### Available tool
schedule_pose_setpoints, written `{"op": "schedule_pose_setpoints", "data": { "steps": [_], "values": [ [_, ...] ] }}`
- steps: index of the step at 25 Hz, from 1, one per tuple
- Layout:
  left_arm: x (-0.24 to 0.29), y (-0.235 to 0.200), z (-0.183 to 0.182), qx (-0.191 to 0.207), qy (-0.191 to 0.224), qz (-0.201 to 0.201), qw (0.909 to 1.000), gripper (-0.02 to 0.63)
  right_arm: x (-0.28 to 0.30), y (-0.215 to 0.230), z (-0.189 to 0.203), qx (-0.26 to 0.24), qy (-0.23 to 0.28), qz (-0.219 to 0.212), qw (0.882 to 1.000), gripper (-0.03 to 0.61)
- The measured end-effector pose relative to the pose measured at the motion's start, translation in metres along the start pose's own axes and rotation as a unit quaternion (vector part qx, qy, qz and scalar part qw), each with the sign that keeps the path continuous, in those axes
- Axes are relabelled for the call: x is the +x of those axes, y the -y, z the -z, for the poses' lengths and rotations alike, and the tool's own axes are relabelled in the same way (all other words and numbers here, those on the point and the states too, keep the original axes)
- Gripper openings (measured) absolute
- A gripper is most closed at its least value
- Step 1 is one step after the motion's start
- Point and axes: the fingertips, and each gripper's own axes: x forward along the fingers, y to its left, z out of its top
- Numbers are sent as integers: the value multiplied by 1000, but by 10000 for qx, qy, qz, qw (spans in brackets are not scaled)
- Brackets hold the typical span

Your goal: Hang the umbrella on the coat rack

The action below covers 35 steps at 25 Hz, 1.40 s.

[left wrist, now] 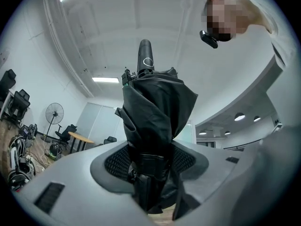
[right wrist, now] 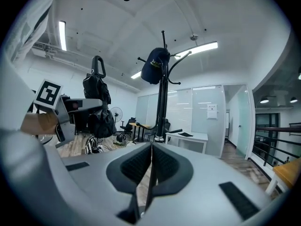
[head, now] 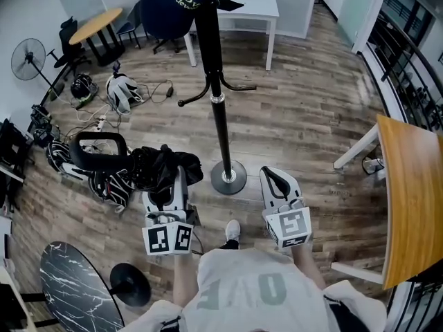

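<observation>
Evidently mid-carry — the left gripper (left wrist: 150, 173) clamped the folded umbrella (left wrist: 155, 112), handle (left wrist: 145, 53) up, near the coat rack (head: 220, 116) base; the right gripper (right wrist: 149, 168) was closed, empty. Next, the handle needed lifting onto a hook (head: 240, 87).

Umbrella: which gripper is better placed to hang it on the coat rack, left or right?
Left. The left gripper is shut on the umbrella, while the right gripper is shut and empty. The coat rack stands close ahead of both, so no handover seems needed.
</observation>
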Motion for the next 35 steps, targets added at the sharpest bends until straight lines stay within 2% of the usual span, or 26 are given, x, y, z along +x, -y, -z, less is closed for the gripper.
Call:
{"op": "schedule_pose_setpoints", "data": {
  "steps": [2,6,10,15,26,30,35],
  "values": [
    [18,-11,2,-10,-8,39,10000,253,21,0,-3,89,-37,1,10000,31],
    [45,-28,7,97,21,97,9999,253,55,6,-13,658,24,-8,9978,31],
    [67,-38,14,334,-51,242,9991,253,83,16,-22,527,114,259,9982,31],
    [80,-44,26,385,-212,223,9988,253,104,21,-27,278,76,301,9991,31],
    [83,-46,35,879,-296,-407,9949,253,125,27,-30,122,189,-43,9997,31],
    [76,-48,36,950,-364,-617,9929,253,127,27,-27,128,179,-140,9997,31],
    [75,-53,40,1043,-666,-944,9878,252,126,28,-18,199,71,-186,9996,31]
  ]
}}
